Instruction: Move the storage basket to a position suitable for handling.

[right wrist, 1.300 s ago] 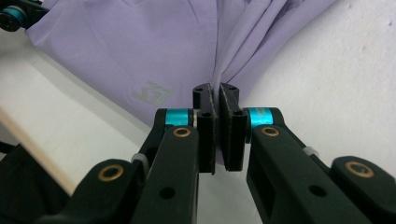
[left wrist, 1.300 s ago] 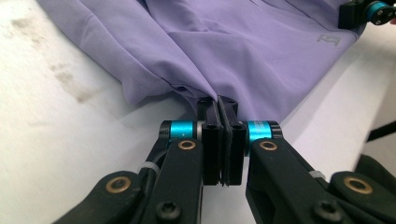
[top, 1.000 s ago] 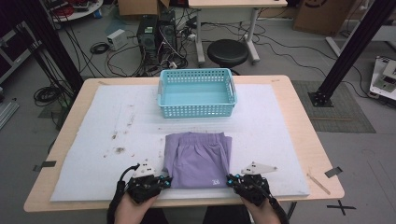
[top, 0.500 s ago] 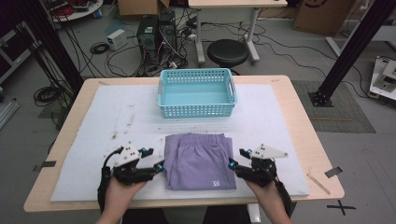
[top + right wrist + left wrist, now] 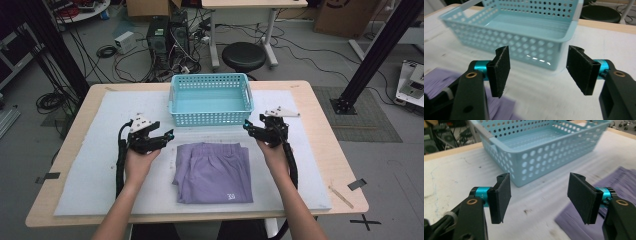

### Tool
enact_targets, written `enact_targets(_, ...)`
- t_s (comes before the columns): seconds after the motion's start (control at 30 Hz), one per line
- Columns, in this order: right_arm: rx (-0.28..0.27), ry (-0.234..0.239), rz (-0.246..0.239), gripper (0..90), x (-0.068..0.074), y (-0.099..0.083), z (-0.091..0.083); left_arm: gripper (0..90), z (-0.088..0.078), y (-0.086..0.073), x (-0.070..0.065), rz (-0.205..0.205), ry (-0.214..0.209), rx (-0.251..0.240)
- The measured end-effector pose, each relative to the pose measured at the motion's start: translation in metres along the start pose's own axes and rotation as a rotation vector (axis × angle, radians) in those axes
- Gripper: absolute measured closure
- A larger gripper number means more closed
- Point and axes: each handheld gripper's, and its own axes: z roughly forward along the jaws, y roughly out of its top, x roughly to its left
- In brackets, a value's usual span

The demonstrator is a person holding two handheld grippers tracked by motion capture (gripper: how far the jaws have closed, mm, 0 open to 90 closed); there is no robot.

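A folded purple garment (image 5: pixel 214 172) lies flat on the white mat, near the front middle. Behind it stands an empty light-blue perforated basket (image 5: pixel 211 99). My left gripper (image 5: pixel 167 136) hovers open off the garment's far left corner, pointing right toward the basket (image 5: pixel 544 147); purple cloth (image 5: pixel 609 182) shows at its right. My right gripper (image 5: pixel 248 126) hovers open off the garment's far right corner, by the basket's front right corner (image 5: pixel 529 32); purple cloth (image 5: pixel 439 77) shows at its lower left. Neither holds anything.
The white mat (image 5: pixel 95 175) covers a wooden table (image 5: pixel 345 165). Dark specks mark the mat left of the basket. A black stool (image 5: pixel 243 56), computer towers and cables stand on the floor beyond the table's far edge.
Both grippers have moved away from the table's front edge, from beside the garment's near corners up to its far corners close to the basket. The garment lies still.
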Motion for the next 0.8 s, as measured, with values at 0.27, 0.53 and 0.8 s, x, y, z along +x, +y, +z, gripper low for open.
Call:
enact_targets(0.27,0.069,-0.004,-0.02,39.2,-0.019,0.004,0.04,32.6,0.043,-0.009,0.019,-0.028,0.008,0.036)
enact_targets(0.53,0.106,-0.06,-0.1,40.8,-0.021,-0.002,0.07,34.0,0.062,-0.006,0.028,-0.025,-0.003,-0.007)
enact_targets(0.8,0.091,-0.001,-0.131,41.0,-0.025,-0.004,0.082,30.3,0.087,0.007,0.021,0.033,-0.037,0.063)
